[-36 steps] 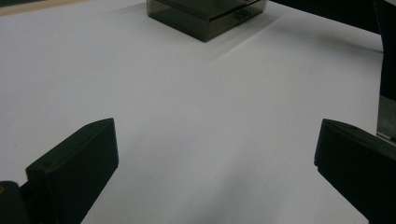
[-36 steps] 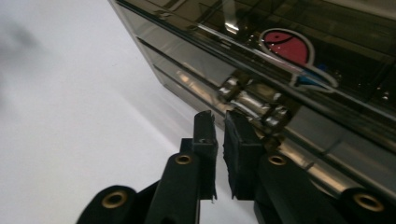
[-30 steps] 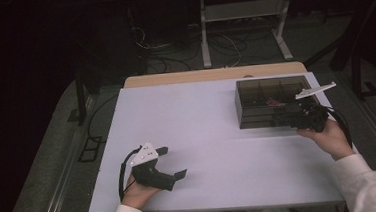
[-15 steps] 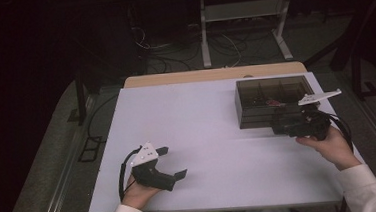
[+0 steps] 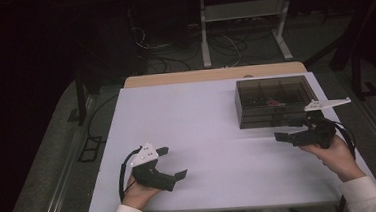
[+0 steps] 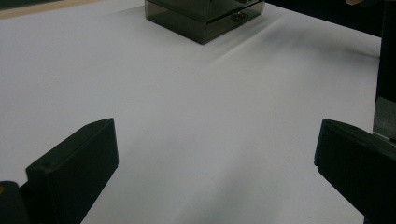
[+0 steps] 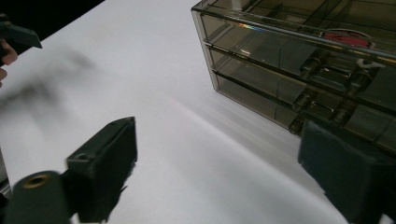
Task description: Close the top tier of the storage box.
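Note:
A smoky see-through drawer box [image 5: 273, 102] stands at the back right of the white table [image 5: 201, 115]. It has small knobs [image 7: 303, 100] on its drawer fronts and something red [image 7: 348, 39] in a top compartment. My right gripper [image 5: 288, 130] hovers just in front of the box's front face, pointing left, open and holding nothing. In the right gripper view the gripper [image 7: 224, 158] has its right jaw close to the lower drawer knobs. My left gripper [image 5: 172, 162] rests near the front left of the table, wide open and holding nothing. The left gripper view has the box [image 6: 205, 18] far ahead.
A wooden board edge [image 5: 214, 75] runs behind the white table. Beyond it, a metal frame [image 5: 242, 17] and cables [image 5: 172, 47] sit on the dark floor. The table's right edge lies close to my right hand [image 5: 337, 155].
My right gripper has come away from the box's right end, moving nearer the person and turning left along the box's front. The left gripper has stayed put.

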Action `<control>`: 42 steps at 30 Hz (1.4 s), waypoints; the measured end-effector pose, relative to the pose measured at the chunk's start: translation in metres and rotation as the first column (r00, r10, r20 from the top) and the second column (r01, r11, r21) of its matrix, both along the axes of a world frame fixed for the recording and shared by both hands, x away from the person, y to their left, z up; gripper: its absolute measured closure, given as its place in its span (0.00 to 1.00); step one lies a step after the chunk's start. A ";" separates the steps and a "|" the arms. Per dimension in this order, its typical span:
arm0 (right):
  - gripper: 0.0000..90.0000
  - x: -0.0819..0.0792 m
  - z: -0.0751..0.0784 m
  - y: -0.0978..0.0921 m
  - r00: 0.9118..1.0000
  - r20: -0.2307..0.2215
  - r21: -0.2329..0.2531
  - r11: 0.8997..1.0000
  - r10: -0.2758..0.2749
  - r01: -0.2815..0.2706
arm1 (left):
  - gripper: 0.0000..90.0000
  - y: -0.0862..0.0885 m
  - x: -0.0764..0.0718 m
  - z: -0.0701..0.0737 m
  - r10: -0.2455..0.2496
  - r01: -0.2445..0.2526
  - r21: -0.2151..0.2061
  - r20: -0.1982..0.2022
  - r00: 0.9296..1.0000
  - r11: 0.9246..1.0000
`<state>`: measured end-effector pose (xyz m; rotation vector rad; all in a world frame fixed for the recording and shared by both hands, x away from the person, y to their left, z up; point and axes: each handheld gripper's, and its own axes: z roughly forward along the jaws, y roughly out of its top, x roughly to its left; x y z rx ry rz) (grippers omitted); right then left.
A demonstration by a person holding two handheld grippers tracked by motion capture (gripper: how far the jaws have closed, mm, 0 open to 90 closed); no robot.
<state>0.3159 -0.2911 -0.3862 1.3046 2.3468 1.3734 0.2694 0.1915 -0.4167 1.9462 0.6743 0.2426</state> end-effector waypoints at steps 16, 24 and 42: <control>0.00 -0.031 -0.010 -0.001 0.998 0.055 0.049 0.999 -0.015 0.012 | 0.00 0.001 0.000 -0.001 0.008 -0.008 0.000 -0.006 1.000 1.000; 0.00 -0.040 -0.022 0.001 0.998 0.065 0.070 0.998 -0.015 0.010 | 0.00 0.002 0.001 -0.001 0.011 -0.011 0.004 -0.008 1.000 1.000; 0.00 -0.049 -0.034 0.004 0.992 0.122 0.070 0.998 -0.009 0.000 | 0.00 0.002 0.003 -0.003 0.015 -0.015 0.014 -0.017 1.000 1.000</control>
